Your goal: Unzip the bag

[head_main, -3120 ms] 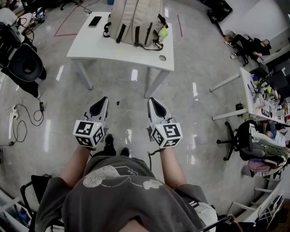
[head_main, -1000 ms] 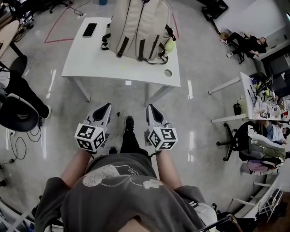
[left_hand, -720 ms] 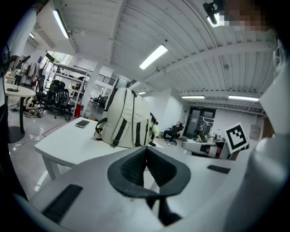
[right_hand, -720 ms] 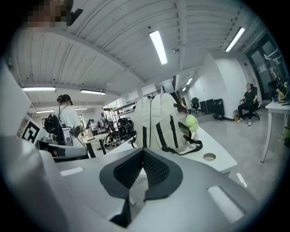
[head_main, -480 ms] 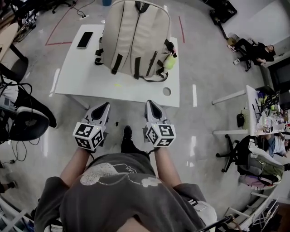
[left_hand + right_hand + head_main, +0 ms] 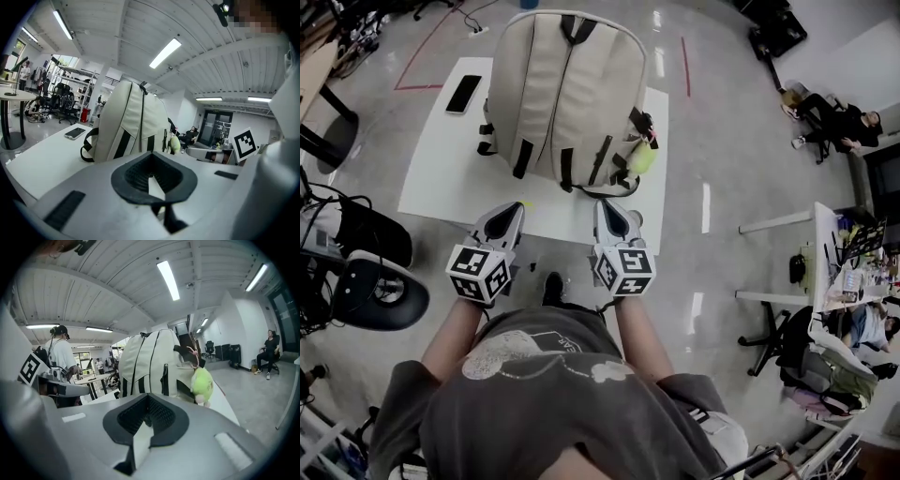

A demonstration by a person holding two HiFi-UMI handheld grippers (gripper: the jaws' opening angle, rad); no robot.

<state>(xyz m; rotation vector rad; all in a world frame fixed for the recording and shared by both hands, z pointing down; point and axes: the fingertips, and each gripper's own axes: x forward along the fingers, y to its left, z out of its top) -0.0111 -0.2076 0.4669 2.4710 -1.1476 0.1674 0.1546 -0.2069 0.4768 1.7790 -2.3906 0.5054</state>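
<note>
A beige backpack (image 6: 567,89) with dark straps stands on the white table (image 6: 441,187), its back panel and straps towards me. A green plush charm (image 6: 642,157) hangs at its right side. My left gripper (image 6: 508,217) and right gripper (image 6: 609,214) are held side by side over the table's near edge, just short of the bag and apart from it. Both are shut, with nothing between the jaws. The left gripper view shows the backpack (image 6: 133,122) beyond the left gripper (image 6: 152,164). The right gripper view shows the backpack (image 6: 152,364) and charm (image 6: 202,383) past the right gripper (image 6: 147,412). No zipper pull is visible.
A black phone (image 6: 463,94) lies on the table left of the bag. A black office chair (image 6: 380,291) and cables stand at the left. At the right are a second desk (image 6: 825,253), a chair and a seated person (image 6: 839,127).
The person has walked up to the table, so the bag and table are much closer. Both grippers, still shut and side by side, have come from over the floor to the table's near edge.
</note>
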